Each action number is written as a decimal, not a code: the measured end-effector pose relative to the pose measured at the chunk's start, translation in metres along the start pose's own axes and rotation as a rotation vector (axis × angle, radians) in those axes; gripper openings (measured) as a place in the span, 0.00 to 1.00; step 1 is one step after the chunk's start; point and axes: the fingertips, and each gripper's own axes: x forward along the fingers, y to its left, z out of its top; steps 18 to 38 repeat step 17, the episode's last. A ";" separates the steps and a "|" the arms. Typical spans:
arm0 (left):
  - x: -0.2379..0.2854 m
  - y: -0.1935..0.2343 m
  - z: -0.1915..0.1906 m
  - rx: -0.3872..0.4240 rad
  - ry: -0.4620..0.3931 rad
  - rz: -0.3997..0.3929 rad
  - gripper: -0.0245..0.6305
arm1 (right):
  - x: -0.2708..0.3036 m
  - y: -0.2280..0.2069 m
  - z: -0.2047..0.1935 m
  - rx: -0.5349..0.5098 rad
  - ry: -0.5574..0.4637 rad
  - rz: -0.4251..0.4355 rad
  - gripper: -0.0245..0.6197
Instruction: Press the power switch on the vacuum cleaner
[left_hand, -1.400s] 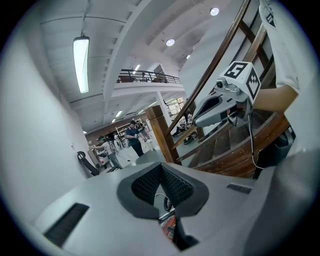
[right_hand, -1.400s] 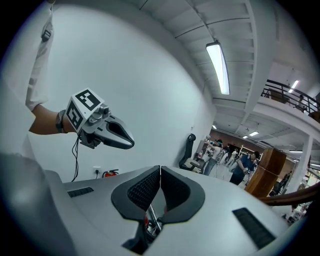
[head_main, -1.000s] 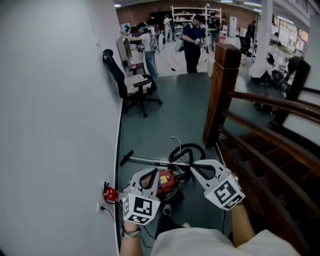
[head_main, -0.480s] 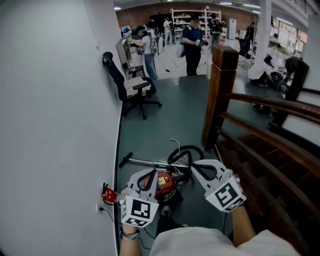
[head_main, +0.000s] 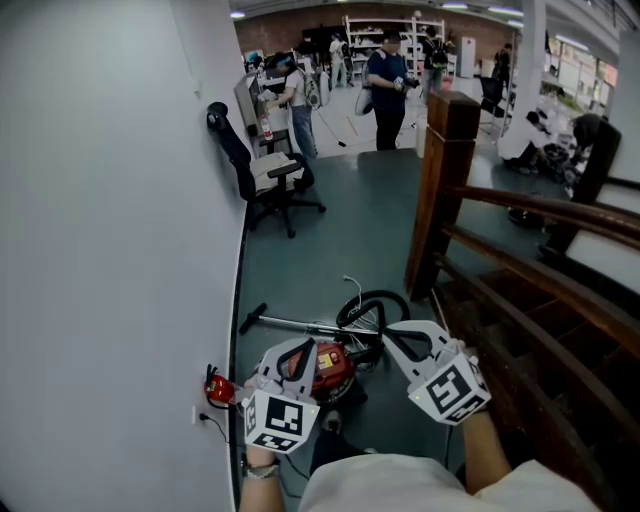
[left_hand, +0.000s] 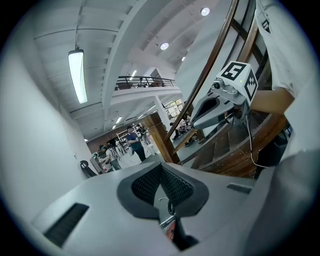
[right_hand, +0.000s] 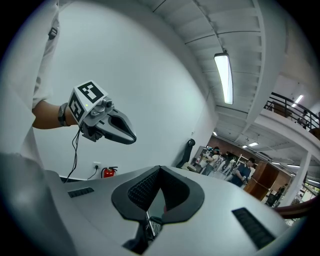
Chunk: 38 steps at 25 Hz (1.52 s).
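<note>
In the head view a red canister vacuum cleaner (head_main: 335, 366) lies on the grey floor just ahead of me. Its black hose (head_main: 372, 302) is looped beyond it, and its metal wand (head_main: 285, 321) stretches left. My left gripper (head_main: 304, 344) hovers over the canister's left side, jaws shut and holding nothing. My right gripper (head_main: 386, 329) hangs above the canister's right side near the hose, also shut and empty. In the left gripper view the jaws (left_hand: 161, 165) meet, and a sliver of red shows below them. The right gripper view shows closed jaws (right_hand: 160, 168) with the left gripper (right_hand: 131, 137) beyond.
A white wall (head_main: 110, 250) runs along the left with a socket and a small red fire extinguisher (head_main: 220, 388) at its foot. A black office chair (head_main: 265, 172) stands further on. At the right are a wooden newel post (head_main: 445, 190) and a stair railing (head_main: 540, 260). Several people (head_main: 386, 82) stand far back.
</note>
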 end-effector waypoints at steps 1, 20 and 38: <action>0.000 0.000 0.000 0.001 0.000 0.000 0.04 | 0.000 0.001 -0.001 0.002 0.003 0.004 0.08; -0.002 0.002 -0.007 -0.010 0.017 -0.007 0.04 | 0.007 0.009 -0.010 0.021 0.023 0.028 0.08; -0.002 0.002 -0.007 -0.010 0.017 -0.007 0.04 | 0.007 0.009 -0.010 0.021 0.023 0.028 0.08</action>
